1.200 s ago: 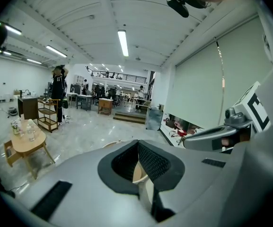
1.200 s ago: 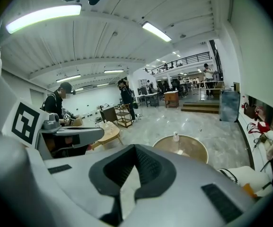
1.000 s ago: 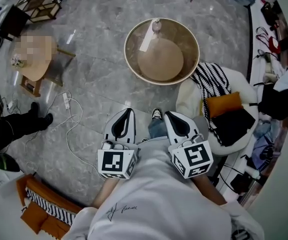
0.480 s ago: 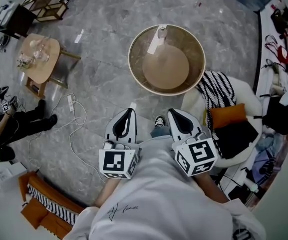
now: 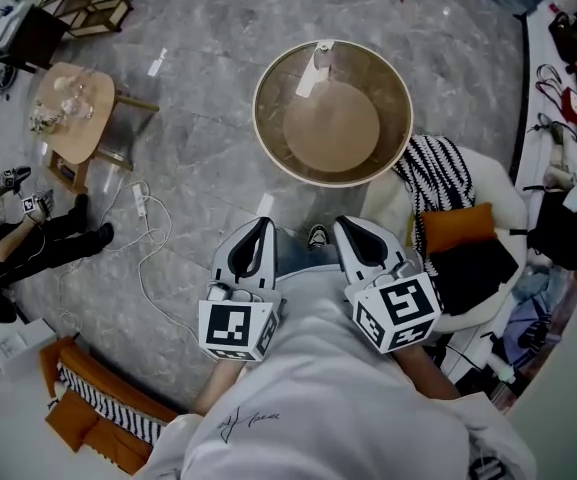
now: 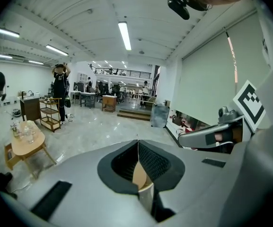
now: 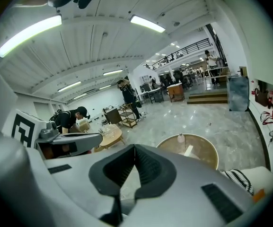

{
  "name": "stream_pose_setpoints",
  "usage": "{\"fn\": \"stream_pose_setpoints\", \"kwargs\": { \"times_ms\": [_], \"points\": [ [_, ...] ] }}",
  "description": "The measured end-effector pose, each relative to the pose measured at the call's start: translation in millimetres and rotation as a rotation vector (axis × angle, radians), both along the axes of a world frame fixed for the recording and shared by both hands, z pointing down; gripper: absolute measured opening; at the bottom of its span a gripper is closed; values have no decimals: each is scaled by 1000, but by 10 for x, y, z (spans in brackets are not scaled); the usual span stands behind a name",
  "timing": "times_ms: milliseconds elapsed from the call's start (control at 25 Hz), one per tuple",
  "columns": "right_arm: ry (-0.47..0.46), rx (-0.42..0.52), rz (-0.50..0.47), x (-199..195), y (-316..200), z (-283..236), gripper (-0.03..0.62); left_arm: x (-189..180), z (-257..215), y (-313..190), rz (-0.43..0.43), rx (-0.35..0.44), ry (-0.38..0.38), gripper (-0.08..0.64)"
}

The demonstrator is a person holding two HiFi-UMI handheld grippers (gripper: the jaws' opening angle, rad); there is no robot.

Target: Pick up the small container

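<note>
Both grippers sit close to my body, side by side, well short of the table [image 5: 264,133]. The left gripper [image 5: 264,222] is clenched, tips meeting in a line with nothing caught between them. The right gripper [image 5: 340,222] is clenched too, and empty.

The container [image 5: 323,51] stands, as far as I can judge, at the table's far rim, just beyond a white strip [image 5: 306,78] lying on the top. It is too small here to tell its shape or lid, so I take it for the target with some caution.

The step in hand is the approach, and nothing is grasped yet. I'd use the right gripper, since its view already has the container a little right of the jaw line. I'd release the jaws early, before crossing the rim, so they don't bump the container while opening. I'd carry the gripper over the table top rather than along it, clear of the strip, then come down with one jaw each side of the container. I'd close slowly, since a small thing that near the edge could be pushed off. The left gripper should hang back, out of the way.
</note>
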State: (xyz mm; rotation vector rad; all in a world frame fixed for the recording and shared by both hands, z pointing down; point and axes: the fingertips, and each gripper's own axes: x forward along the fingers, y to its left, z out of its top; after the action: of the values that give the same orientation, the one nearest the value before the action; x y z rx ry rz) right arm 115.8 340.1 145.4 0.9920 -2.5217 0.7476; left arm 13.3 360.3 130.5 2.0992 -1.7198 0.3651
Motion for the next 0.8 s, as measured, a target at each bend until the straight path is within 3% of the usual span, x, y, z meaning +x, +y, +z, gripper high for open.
{"fn": "stream_pose_setpoints", "kwargs": {
  "times_ms": [240,520,800],
  "points": [
    [17,-30,-26,-68,20,76,17,-45,40,-21,-6,-18,36,18],
    [65,-34,-27,-127,-152,130,17,-31,119,-285,43,-42,74,18],
    [69,-30,-20,-284,-378,111,17,-170,80,-559,64,-39,75,18]
  ]
}}
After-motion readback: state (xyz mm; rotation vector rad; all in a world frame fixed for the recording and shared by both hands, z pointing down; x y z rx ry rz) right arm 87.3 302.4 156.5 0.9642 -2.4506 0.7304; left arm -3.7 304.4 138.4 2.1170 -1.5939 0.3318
